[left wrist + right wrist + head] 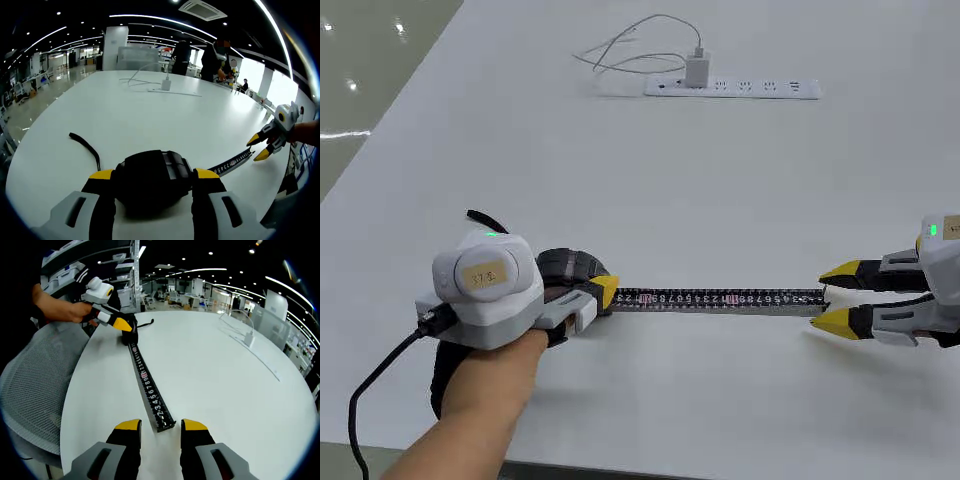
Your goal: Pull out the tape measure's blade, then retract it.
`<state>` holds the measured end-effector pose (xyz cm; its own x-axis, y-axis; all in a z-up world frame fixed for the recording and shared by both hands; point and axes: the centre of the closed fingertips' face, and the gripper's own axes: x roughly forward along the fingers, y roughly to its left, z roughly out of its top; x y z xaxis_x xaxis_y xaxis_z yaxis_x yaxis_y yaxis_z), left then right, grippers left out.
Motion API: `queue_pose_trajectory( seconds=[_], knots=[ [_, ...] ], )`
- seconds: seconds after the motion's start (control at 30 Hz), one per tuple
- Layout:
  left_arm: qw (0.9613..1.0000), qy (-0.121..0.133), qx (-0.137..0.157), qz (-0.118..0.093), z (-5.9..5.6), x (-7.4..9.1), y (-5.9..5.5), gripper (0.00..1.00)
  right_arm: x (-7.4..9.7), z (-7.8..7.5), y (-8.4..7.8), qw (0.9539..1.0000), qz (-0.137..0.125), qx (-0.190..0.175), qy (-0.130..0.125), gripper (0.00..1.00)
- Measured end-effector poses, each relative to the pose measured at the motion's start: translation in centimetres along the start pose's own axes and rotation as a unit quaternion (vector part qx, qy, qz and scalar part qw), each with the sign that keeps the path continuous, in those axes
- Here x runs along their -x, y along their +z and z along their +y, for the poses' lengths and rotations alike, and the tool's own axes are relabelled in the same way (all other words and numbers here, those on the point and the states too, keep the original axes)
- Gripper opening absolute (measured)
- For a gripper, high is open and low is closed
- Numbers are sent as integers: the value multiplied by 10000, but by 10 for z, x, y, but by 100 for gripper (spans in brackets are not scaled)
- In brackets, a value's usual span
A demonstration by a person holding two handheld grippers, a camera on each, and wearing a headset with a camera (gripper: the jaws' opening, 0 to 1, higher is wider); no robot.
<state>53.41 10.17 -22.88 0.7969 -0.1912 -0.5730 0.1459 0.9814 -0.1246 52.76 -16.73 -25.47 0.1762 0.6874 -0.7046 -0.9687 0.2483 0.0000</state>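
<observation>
The left gripper (154,175) pinches the tape measure's case (570,268), anchoring it on the bench (670,180). The right gripper (160,426) has its jaws spread beside the tip of the blade (147,385), seemingly leaving it free to retract.

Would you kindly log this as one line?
left gripper: shut on tape measure | blade: out on table | right gripper: open at tip

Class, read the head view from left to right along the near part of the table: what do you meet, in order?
Left gripper, jaws clamped on the tape measure's case → extended blade → right gripper, jaws open at the blade's tip.
</observation>
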Motion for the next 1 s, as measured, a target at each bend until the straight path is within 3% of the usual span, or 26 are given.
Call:
queue_pose_trajectory(
  seconds=[0.07, 0.23, 0.5, 1.0],
  knots=[
    [10000, -1, 1, 3, 0, 0, 0, 57, -1, 0, -2, 9996, 78, 259, 128, 26],
    [10000, 3, 12, 9, 1, -1, 0, 57, -1, 0, 1, 9986, 101, 364, 362, 17],
    [10000, -3, 19, 8, 1, -1, 0, 57, -6, 0, -4, 9963, 258, 623, 534, 14],
    [10000, 17, 10, -70, 1, 0, 0, 56, -7, -3, -3, 9968, 103, 572, 556, 9]
  ],
)
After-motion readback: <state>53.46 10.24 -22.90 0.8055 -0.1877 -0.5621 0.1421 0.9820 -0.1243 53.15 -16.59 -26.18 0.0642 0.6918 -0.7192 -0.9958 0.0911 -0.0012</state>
